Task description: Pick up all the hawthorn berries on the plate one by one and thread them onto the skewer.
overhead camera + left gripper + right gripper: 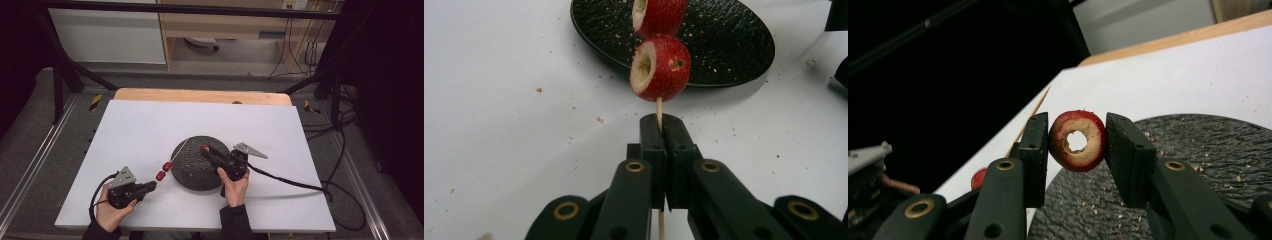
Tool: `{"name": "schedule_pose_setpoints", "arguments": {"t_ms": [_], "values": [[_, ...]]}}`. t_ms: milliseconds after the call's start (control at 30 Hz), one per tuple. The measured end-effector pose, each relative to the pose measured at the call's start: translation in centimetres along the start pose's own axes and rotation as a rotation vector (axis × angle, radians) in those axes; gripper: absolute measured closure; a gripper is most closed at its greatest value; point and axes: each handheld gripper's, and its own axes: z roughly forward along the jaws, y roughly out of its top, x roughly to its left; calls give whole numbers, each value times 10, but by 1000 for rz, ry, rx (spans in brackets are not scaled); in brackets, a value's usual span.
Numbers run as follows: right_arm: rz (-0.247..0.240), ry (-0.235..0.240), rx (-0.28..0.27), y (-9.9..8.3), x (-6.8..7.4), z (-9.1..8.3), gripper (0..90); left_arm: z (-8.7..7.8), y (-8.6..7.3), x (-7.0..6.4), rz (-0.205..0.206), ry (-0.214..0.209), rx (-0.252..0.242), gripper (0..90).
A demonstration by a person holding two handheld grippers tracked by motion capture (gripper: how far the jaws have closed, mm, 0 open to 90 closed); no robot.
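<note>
A thin wooden skewer (659,106) carries two cored red fruits, one (661,68) just beyond the jaws and another (659,15) above it. My left gripper (662,121) is shut on the skewer's lower end. In the high view this gripper (150,186) sits at the front left, and the skewer (179,152) slants up over the rim of the black plate (192,175). My right gripper (1077,137) is shut on a third cored red fruit (1063,145), held over the plate (1198,165) with its hole facing the camera. The skewer's tip (1037,111) lies just left of it.
The white board (135,130) covers the table, with small crumbs scattered around the plate. A wooden edge (200,95) runs along the back. Cables (300,184) trail off to the right. Dark frame bars stand at the far corners.
</note>
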Motion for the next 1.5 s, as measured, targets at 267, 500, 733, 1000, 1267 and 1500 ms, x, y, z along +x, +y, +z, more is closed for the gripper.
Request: {"name": "schedule_pose_setpoints", "arguments": {"t_ms": [267,500,733,1000,1267,1500], "values": [[68,-17,-90,-2,-2,-1,631,5,1,-7,-13,6,-15,884],[126,-18,-147,-2,-6,7,631,9,5,-13,-26,9,-27,883],[167,-10,-187,3,-9,10,631,13,9,-23,-43,19,-49,883],[186,1,-243,14,-12,11,632,22,16,-35,-64,18,-57,883],[206,10,-285,21,-15,13,632,31,21,-43,-68,5,-56,883],[233,9,-319,23,-17,15,632,35,25,-46,-68,-1,-63,883]]}}
